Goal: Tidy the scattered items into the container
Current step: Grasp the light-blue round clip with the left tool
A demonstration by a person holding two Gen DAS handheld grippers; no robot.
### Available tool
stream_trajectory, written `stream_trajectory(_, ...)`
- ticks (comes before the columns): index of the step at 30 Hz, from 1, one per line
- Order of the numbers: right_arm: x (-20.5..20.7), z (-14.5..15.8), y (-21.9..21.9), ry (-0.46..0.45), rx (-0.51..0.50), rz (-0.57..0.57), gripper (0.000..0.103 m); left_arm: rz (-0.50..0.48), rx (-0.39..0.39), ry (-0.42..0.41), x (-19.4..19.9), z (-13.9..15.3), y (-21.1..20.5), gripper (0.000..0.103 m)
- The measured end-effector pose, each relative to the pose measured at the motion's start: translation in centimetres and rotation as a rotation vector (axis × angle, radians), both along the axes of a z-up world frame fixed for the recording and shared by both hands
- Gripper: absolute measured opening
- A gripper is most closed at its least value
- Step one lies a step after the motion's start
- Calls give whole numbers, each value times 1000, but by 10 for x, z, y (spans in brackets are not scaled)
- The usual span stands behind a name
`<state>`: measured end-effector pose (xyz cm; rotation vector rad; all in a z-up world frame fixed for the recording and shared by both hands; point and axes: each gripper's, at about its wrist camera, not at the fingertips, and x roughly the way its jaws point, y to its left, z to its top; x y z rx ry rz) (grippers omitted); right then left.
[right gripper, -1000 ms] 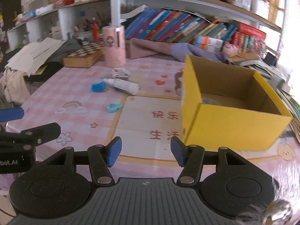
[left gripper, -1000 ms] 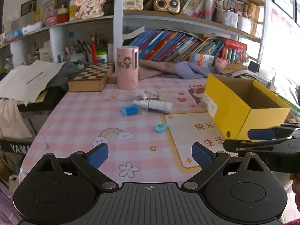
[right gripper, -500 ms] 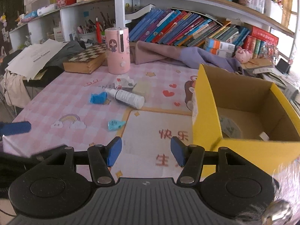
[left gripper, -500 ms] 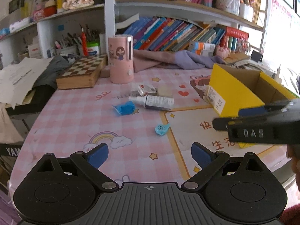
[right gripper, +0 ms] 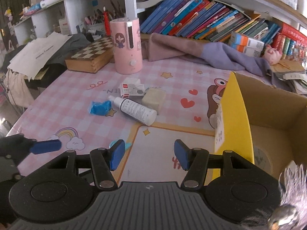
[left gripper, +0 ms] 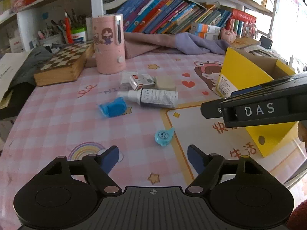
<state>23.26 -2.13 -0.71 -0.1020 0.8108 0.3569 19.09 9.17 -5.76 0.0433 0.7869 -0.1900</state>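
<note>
Scattered on the pink checked table lie a teal drop-shaped item (left gripper: 164, 138), a crumpled blue wrapper (left gripper: 113, 108), a white bottle (left gripper: 155, 100) on its side, a small red-and-white box (left gripper: 141, 79) and a beige block (left gripper: 166, 81). The yellow cardboard box (left gripper: 245, 76) stands open at the right. My left gripper (left gripper: 152, 160) hovers just short of the teal item, its jaws closing with nothing between them. My right gripper (right gripper: 149, 154) is open and empty beside the yellow box (right gripper: 236, 115); its left finger half hides the teal item (right gripper: 127, 145).
A pink cylinder (left gripper: 109, 44), a wooden chessboard box (left gripper: 63, 63) and a purple cloth (left gripper: 172, 44) line the back under shelves of books. The table edge falls away at the left. A round roll (right gripper: 262, 159) lies inside the box.
Both grippers have moved forward and lower toward the scattered items. The left jaws have narrowed. The right gripper now reaches further across the left wrist view.
</note>
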Motion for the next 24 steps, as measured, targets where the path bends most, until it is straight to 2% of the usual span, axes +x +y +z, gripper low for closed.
stream_trajectory(7,26,-4,8,20,-17,48,55,-25,9,31,28,-15,-11,61)
stream_trajectory(11,41,-5,14,34,-23,77,55,-34,-5,56,42,-22,-13,59)
stream_trajectory(16,56,-7,18,39,-28,92,55,-47,-6,68,52,-28,-15,45)
stream_trajectory(20,66,-8,21,48,-31,104,55,-83,24,58,52,-27,-17,25)
stream_trajectory(24,74,-12,28,62,-35,135,55,-79,25,65,50,-23,-13,24)
